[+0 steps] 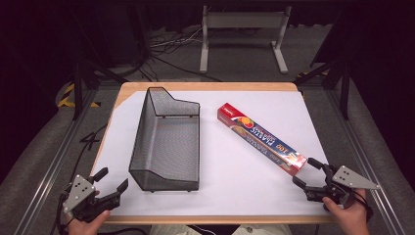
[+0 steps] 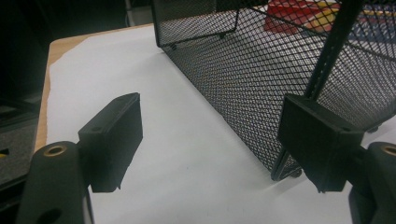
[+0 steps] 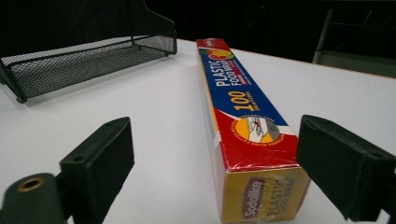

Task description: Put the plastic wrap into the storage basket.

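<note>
Right tongs [image 1: 307, 172]: my jaws stand wide apart, nothing clamped; they flank the near end of the plastic wrap box [image 3: 247, 135] without pressing on it.
Left tongs [image 1: 111, 178]: also spread apart and holding nothing, hovering at the near left of the counter [image 1: 244, 191], just beside the near corner of the mesh basket [image 2: 261, 79].
Plastic wrap box: lies flat on the white counter, slanting from my right tongs away toward the middle, well apart from the basket.
Mesh basket: stands upright left of centre, open top, nothing inside that I can see.
Risk, grip: I judge that closing on the very end of such a long box would let the far end droop or swing as I lift.
Risk, film: the glossy wrapper may slide between my pads if I squeeze lightly.
Risk, basket: swinging the box across could catch the basket's rim and shove it, since my left tongs are not steadying it.
</note>
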Demonstrator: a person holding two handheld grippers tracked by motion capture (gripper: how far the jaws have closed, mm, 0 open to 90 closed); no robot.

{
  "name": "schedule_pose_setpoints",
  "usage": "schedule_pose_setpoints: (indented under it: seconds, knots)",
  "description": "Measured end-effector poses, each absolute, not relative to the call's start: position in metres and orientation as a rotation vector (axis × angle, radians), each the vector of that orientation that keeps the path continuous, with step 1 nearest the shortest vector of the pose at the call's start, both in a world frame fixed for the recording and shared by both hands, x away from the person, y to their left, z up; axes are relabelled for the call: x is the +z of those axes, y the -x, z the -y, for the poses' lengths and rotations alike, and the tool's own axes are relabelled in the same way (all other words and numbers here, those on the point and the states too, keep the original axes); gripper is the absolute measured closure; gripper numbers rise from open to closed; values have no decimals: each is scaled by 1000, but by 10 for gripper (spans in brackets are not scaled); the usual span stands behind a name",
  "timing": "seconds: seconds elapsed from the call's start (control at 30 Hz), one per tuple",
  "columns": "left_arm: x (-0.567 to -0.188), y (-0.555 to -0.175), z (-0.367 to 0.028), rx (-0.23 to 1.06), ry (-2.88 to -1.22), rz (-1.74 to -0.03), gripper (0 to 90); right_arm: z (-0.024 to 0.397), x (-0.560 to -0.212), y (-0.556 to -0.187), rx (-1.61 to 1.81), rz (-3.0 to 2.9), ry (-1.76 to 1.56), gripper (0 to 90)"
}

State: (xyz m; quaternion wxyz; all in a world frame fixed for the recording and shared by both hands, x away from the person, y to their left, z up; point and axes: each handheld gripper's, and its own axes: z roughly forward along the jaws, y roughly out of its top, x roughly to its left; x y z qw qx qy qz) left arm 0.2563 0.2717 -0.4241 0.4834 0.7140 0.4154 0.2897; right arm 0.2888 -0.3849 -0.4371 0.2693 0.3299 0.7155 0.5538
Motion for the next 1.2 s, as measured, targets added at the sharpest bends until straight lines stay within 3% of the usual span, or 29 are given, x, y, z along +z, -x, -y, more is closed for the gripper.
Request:
schedule_pose_setpoints:
  seconds: [0.23,0.4,0.77,1.2]
  knots:
    - [-425,-258,-273,678,-1738,-1006,229,379,-439,-293,1533,-1973,-862,35]
    - [-425,-257,-273,681,-1740,-1007,229,371,-434,-292,1494,-1986,-842,55]
    - [-424,-258,-268,684,-1766,-1001,228,348,-382,-324,1436,-2073,-849,174]
    - [-425,-258,-269,684,-1770,-1003,228,325,-345,-367,1359,-2180,-866,184]
